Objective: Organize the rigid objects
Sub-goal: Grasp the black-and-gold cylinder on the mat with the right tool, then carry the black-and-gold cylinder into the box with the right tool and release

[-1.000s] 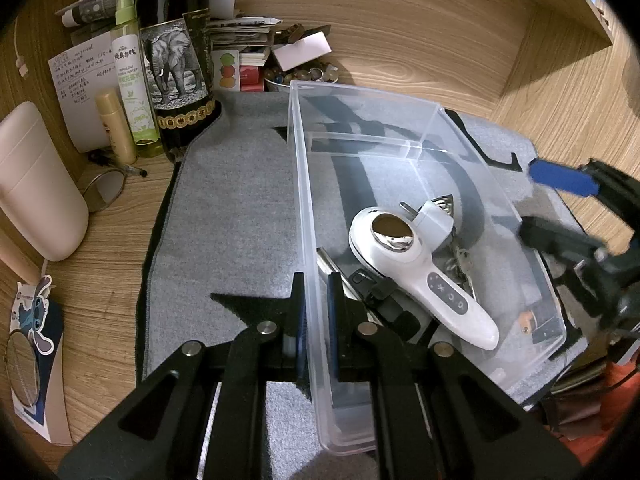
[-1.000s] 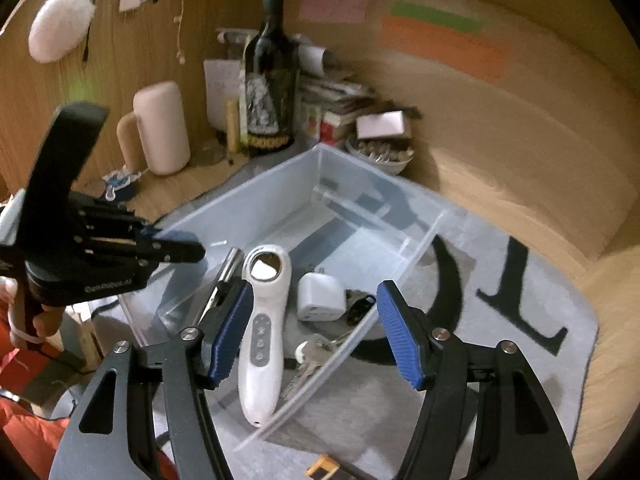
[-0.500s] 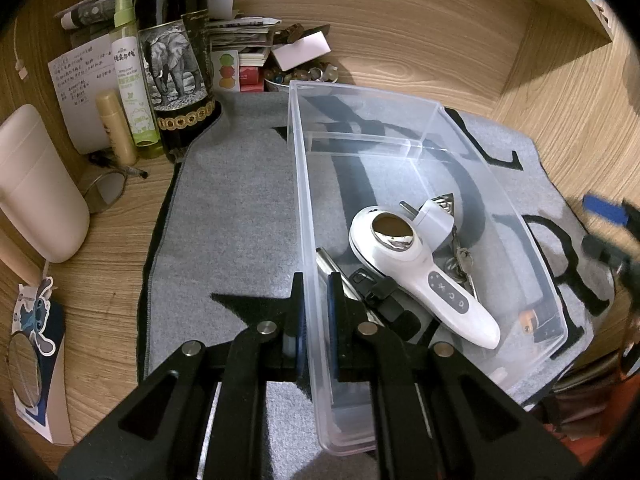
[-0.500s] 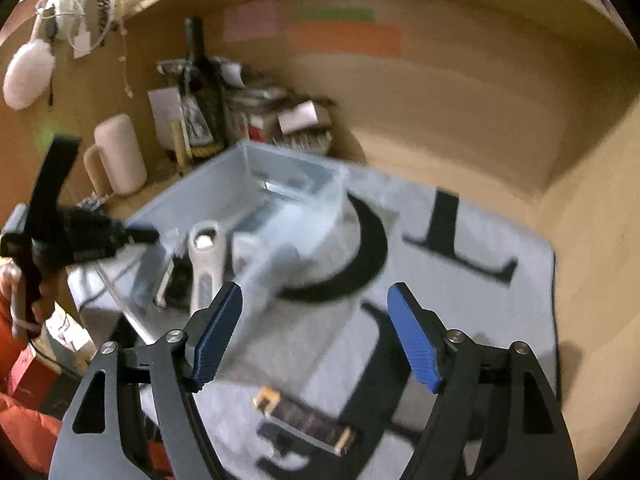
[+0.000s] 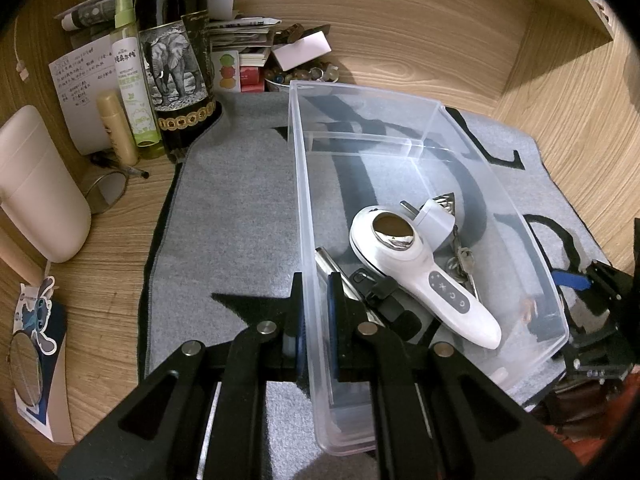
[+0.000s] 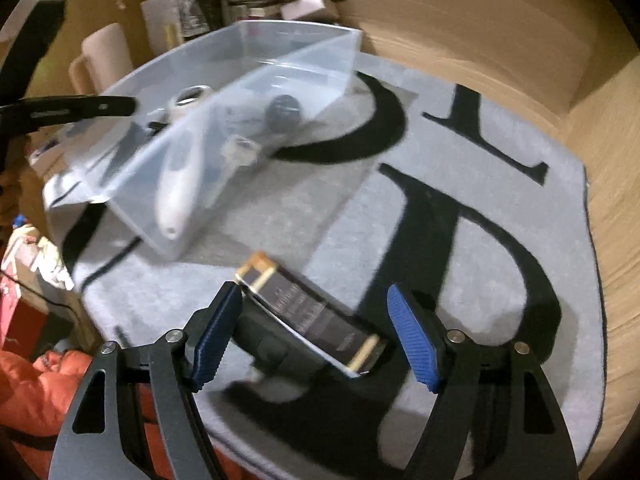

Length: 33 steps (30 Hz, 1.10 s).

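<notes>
Left hand-held gripper point(image 5: 316, 312) clenched on the clear bin point(image 5: 496, 184) wall; right hand-held gripper point(image 6: 316, 336) spread wide, straddling a dark box point(image 6: 316, 316) beside the bin

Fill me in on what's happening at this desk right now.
A person is tidying loose items into a clear plastic bin on a grey mat. The left gripper is clamped on the bin's near wall, steadying it. A white handheld device, a plug adapter and keys already lie inside. The right gripper is open over a dark rectangular box lying on the mat outside the bin, not gripping it.
</notes>
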Tool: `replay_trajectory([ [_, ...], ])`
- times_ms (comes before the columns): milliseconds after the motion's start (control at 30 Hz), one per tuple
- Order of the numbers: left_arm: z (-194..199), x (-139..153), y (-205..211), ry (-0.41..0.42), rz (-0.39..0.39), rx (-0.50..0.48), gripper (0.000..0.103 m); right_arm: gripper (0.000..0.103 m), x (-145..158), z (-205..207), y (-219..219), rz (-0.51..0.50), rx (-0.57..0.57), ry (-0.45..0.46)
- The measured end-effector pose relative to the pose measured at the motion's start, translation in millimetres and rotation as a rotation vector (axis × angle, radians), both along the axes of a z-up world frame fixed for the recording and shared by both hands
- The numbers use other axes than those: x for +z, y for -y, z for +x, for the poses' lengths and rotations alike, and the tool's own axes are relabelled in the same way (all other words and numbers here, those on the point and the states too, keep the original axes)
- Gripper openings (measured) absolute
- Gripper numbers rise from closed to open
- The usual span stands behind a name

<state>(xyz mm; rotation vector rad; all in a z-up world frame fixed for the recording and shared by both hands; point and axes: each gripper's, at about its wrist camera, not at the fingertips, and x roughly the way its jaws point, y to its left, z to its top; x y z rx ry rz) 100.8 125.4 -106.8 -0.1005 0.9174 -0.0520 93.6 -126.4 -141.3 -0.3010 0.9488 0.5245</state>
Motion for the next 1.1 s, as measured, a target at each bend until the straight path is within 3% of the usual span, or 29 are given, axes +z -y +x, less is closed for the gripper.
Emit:
replay_trajectory([
  [67,0,0,0,0.000,0.001,0.000,0.007,0.069,-1,9,11,0.031,-0.042,-0.011],
  [133,0,0,0,0.000,0.002,0.000,0.007,0.056,-1,16,19,0.054,-0.071,-0.015],
  [200,0,0,0,0.000,0.001,0.000,0.007,0.034,0,19,24,0.065,-0.093,-0.009],
  [267,0,0,0,0.000,0.001,0.000,0.007,0.021,2,22,30,0.079,-0.116,-0.014],
  [500,0,0,0,0.000,0.002,-0.001,0.007,0.021,13,28,29,0.122,-0.136,0.017],
  [667,0,0,0,0.000,0.001,-0.001,0.007,0.020,35,30,22,0.150,-0.127,0.088],
  [800,0,0,0,0.000,0.001,-0.001,0.007,0.011,53,32,13,0.166,-0.106,0.144],
  [1100,0,0,0,0.000,-0.002,-0.001,0.007,0.011,79,31,-7,0.195,-0.056,0.219],
])
